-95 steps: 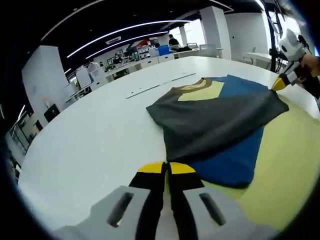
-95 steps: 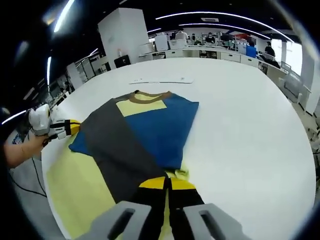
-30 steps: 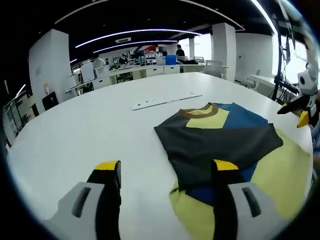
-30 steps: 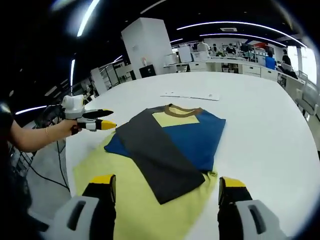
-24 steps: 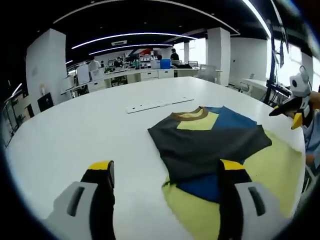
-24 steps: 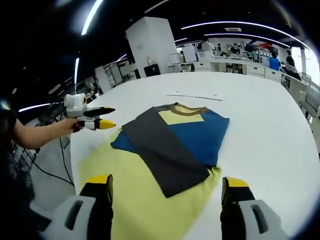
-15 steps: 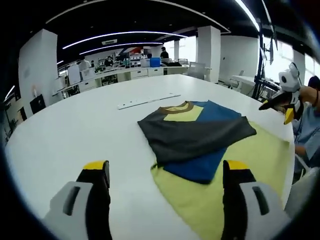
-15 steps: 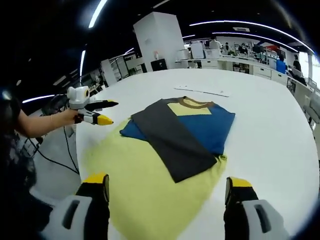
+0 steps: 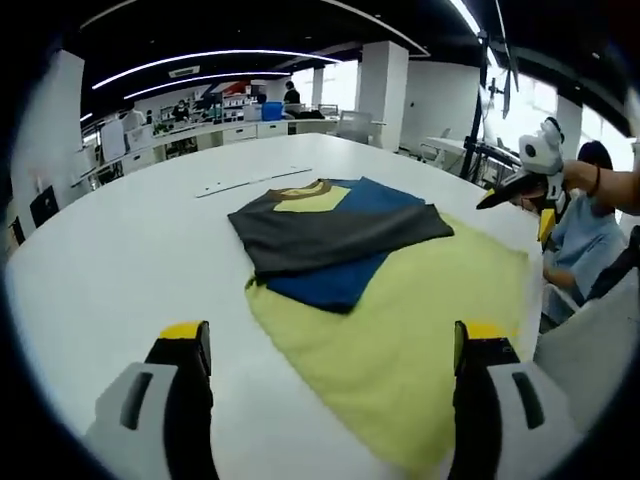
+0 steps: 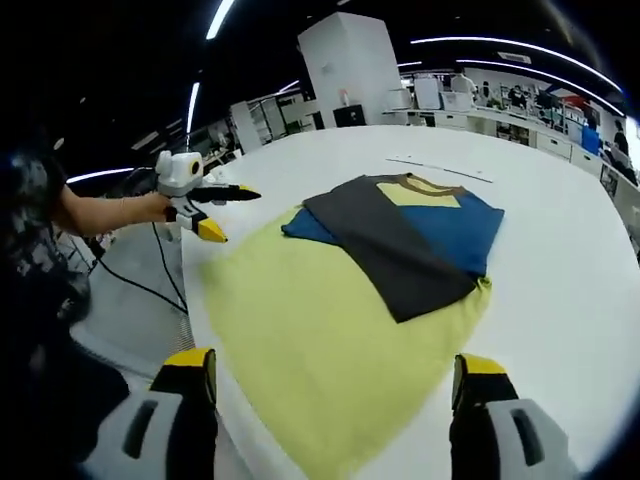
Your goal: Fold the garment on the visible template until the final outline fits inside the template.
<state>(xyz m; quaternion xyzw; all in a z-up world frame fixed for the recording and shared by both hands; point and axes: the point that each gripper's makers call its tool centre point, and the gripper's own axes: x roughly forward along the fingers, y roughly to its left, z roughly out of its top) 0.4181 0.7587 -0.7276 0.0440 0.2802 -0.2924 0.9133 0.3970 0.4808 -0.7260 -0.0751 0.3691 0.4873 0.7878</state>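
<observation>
Both my grippers, left gripper [image 9: 330, 345] and right gripper [image 10: 335, 375], are spread and empty; I'd next pinch the T-shirt's [image 10: 410, 235] hem and fold it toward the collar, keeping it atop the yellow template [image 10: 320, 345].

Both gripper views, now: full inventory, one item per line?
Folded garment: 1, blue, dark grey panel across it, pale yellow patch, brown collar; on the far part of the template.
Pale yellow fabric template: 1, flat on the table, near part bare.
White round table: 1, under everything.
Thin white strip: 1, on the table beyond the collar.
Left gripper: yellow-tipped black jaws, open, above the table's near edge.
Right gripper: same colours, open, over the template's near edge.
</observation>
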